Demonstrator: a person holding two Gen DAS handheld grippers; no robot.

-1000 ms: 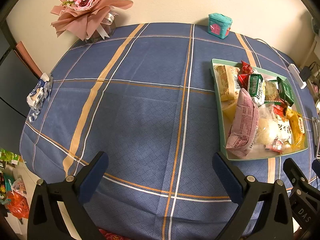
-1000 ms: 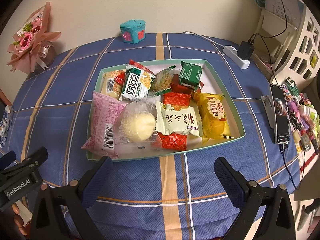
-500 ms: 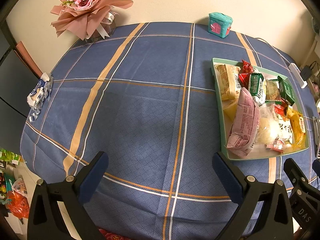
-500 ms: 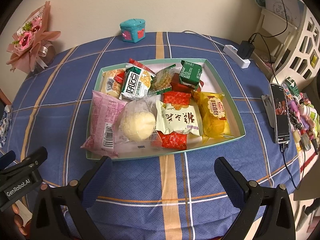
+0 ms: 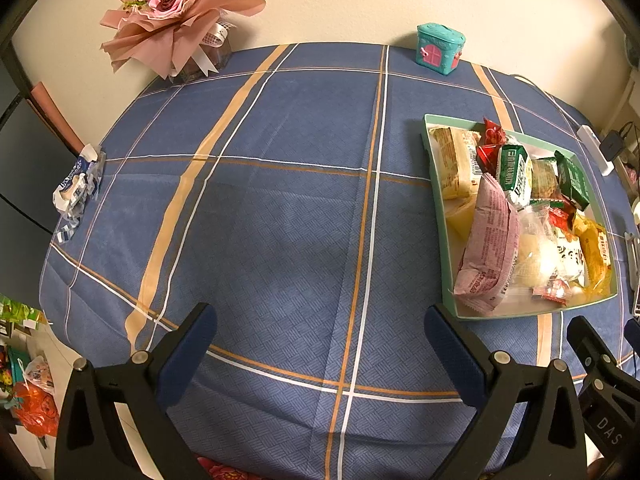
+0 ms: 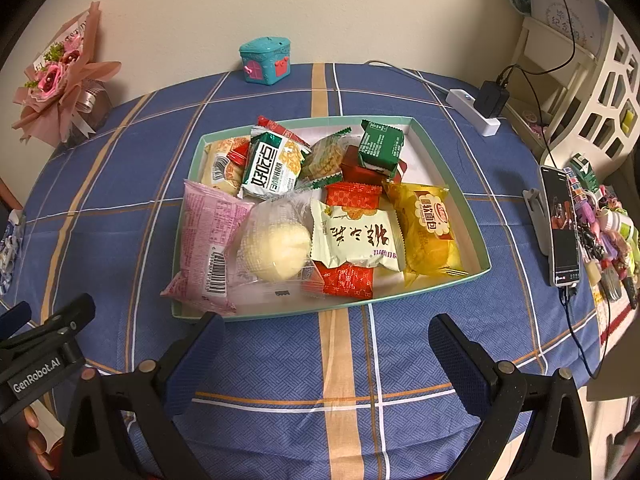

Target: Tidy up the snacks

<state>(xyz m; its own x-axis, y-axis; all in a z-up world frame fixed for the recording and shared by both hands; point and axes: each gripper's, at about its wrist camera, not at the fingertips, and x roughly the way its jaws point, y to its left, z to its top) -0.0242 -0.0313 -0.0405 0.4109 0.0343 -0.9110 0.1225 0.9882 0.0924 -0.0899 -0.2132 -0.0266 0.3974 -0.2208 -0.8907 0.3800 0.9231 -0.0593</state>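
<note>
**Both grippers empty, snacks heaped in the tray**

From the left wrist camera, my left gripper (image 5: 320, 344) hangs with its jaws spread wide and nothing between them, over bare blue plaid tablecloth (image 5: 280, 208). The shallow mint-green cardboard tray (image 5: 434, 184) of snacks lies off to the right, well apart from this gripper. A pink paper-wrapped flower bouquet (image 5: 176, 12) and a small teal house-shaped box (image 5: 439, 48) stand at the far edge by the wall.

From the right wrist camera, my right gripper (image 6: 324, 348) is likewise released and empty, poised just short of the tray's near rim. Nearest its fingers lie a pink plastic-wrapped pastry packet (image 6: 212, 240), whose lower corner overhangs the rim, and a clear-wrapped pale round bun (image 6: 276, 248). I cannot tell how the small red packets (image 6: 348, 278) underneath are stacked.

My worry: the wrappers overlap loosely, so closing on one slick packet could drag its neighbours out or nudge the light tray across the cloth. The black smartphone (image 6: 562, 224) propped at the right sits near enough for a wide swing to knock it.
</note>
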